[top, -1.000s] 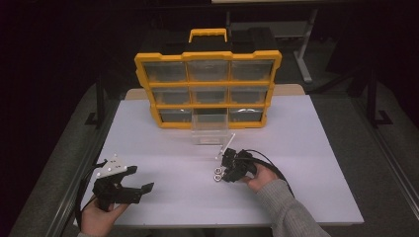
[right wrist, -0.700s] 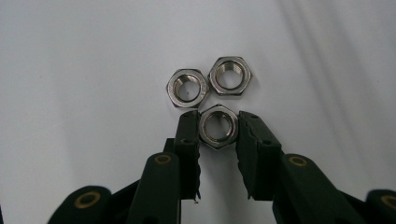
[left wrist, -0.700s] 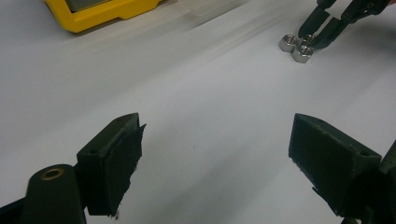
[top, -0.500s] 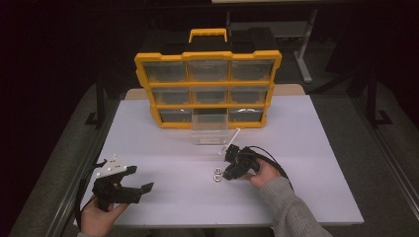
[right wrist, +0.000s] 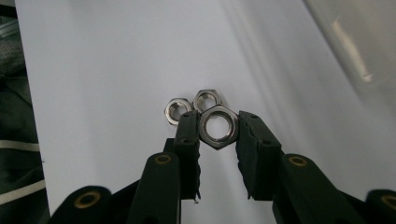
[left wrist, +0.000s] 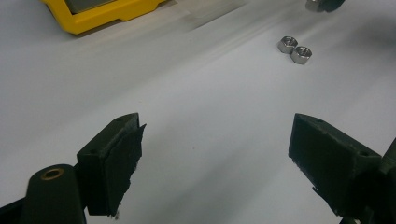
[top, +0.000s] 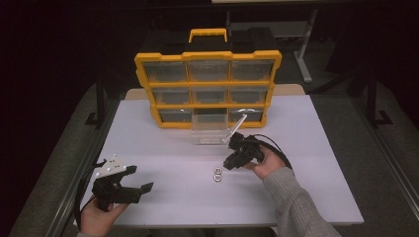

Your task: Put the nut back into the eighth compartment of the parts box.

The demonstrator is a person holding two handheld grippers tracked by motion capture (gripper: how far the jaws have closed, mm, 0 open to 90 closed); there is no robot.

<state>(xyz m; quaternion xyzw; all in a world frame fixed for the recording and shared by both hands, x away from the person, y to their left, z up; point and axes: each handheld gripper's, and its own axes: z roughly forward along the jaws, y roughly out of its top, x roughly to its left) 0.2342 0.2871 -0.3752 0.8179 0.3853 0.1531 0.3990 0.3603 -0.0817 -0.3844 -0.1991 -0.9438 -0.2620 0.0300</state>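
Note:
My right gripper [right wrist: 217, 128] is shut on a steel hex nut [right wrist: 217, 127], held flat between its pads above the white table. Two more hex nuts [right wrist: 192, 106] lie side by side on the table just beyond it; in the high view these two nuts [top: 217, 174] sit left of the right gripper [top: 230, 163]. A clear drawer [top: 211, 126] stands pulled out of the yellow organizer [top: 208, 89] just behind the right hand. My left gripper [top: 143, 190] rests at the near left, open with nothing between its fingers; in its own view the left gripper [left wrist: 215, 154] faces the two nuts [left wrist: 295, 49].
The white table top [top: 306, 148] has free room in the middle and to the right. The organizer with its clear drawers stands at the back centre. Dark floor and table legs surround the table.
My right gripper has lifted off the table with one nut in it and moved back toward the drawer. Two nuts stay on the table. The left gripper has not moved.

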